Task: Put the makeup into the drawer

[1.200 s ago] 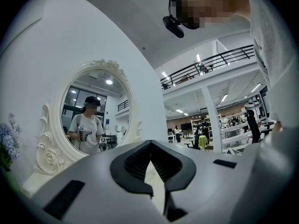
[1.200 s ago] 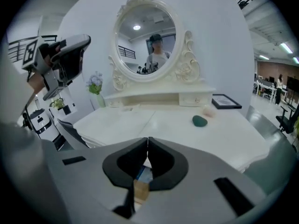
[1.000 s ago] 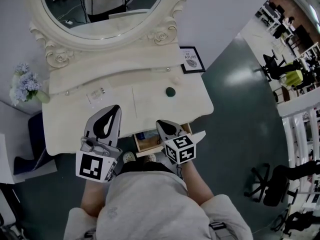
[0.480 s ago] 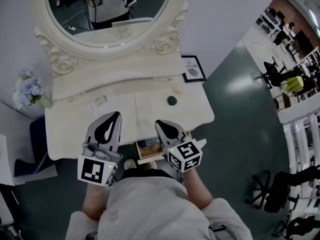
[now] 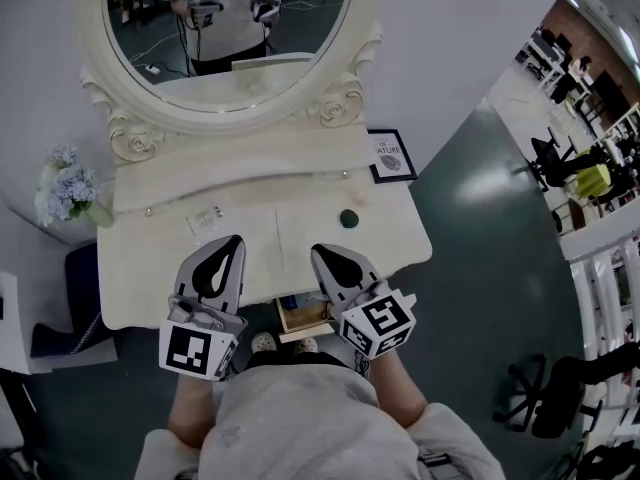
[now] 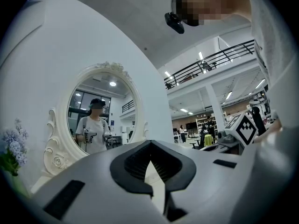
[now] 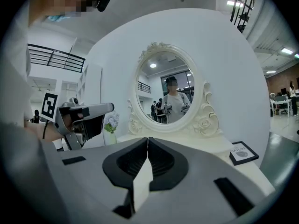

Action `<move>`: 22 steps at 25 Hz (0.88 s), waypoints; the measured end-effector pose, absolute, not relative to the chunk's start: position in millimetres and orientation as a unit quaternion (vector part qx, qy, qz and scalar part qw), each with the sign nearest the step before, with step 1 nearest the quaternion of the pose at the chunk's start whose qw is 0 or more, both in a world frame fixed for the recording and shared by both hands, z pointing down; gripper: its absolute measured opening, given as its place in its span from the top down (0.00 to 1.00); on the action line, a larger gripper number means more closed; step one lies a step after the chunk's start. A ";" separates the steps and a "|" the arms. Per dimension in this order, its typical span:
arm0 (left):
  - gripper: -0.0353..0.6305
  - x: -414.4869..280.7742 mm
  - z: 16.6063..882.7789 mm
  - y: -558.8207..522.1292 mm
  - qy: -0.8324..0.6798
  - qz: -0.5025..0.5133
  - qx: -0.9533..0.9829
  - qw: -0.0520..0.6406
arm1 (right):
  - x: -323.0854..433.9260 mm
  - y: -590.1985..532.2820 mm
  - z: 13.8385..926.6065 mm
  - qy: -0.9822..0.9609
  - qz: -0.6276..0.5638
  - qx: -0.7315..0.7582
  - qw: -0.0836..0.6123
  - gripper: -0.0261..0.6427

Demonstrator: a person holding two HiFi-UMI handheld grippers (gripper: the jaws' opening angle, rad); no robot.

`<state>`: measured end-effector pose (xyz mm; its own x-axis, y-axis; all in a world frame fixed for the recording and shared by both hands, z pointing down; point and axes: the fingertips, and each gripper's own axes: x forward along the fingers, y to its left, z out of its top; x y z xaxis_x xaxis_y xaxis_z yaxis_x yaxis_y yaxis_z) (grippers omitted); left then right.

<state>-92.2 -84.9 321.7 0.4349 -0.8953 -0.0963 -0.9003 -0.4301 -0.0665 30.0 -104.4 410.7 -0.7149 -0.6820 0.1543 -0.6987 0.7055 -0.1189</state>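
A small dark green round makeup item [image 5: 348,218] lies on the cream vanity table [image 5: 150,278], right of centre, with a small pale item [image 5: 358,197] just behind it. Below the table's front edge a wooden drawer [image 5: 305,316] stands open, something blue at its back. My left gripper [image 5: 232,241] hovers over the table's front, shut and empty; its tips [image 6: 150,143] meet. My right gripper [image 5: 320,252] is above the drawer and the table's front edge, also shut with nothing in it, its tips [image 7: 147,139] touching.
A big oval mirror [image 5: 230,38] in a carved frame stands at the table's back. A framed print [image 5: 390,156] leans at the back right, pale flowers [image 5: 65,193] stand at the left, and a clear packet [image 5: 207,218] lies left of centre. Dark floor lies to the right.
My right gripper has risen from the drawer's mouth, still shut. The head view has tilted up, showing more mirror. The left gripper has kept still.
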 end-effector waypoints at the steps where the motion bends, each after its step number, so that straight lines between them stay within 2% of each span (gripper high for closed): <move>1: 0.93 -92.9 320.7 -85.1 0.532 0.024 -0.844 0.055 | 29.1 -104.7 405.4 -0.923 0.080 0.373 0.045 0.93; 10: 0.93 -98.0 316.0 -86.0 0.542 0.023 -0.838 0.060 | 21.8 -105.3 364.3 -0.934 0.050 0.353 0.002 0.93; 22: 0.93 -102.4 311.4 -86.9 0.551 0.022 -0.832 0.063 | 15.9 -104.4 332.5 -0.942 0.019 0.335 -0.021 0.93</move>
<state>-102.4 -86.9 311.4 0.3929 -0.9135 -0.1058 -0.9190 -0.3859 -0.0807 15.9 -104.4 332.5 -0.7744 -0.6322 -0.0270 -0.6305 0.7745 -0.0503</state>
